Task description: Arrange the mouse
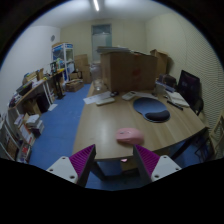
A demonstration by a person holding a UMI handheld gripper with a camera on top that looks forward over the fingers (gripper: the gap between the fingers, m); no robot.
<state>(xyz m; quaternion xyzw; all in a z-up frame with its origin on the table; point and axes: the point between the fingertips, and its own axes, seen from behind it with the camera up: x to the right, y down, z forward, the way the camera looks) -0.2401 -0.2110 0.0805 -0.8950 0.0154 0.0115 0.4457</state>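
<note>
A pink mouse (128, 134) lies on the wooden table (105, 125) near its front edge, just ahead of my fingers and a little to the right. A round blue mouse pad (151, 107) lies farther back on the right, with a dark object (158, 117) at its near edge. My gripper (115, 163) is open and empty, held above and short of the table's front edge. Its magenta pads (83, 160) stand wide apart.
A large cardboard box (125, 70) stands at the table's far end. A white keyboard (103, 99) lies in front of it. A dark monitor (188, 88) is at the right. Cluttered shelves (30, 105) line the left wall beside the blue floor (60, 120).
</note>
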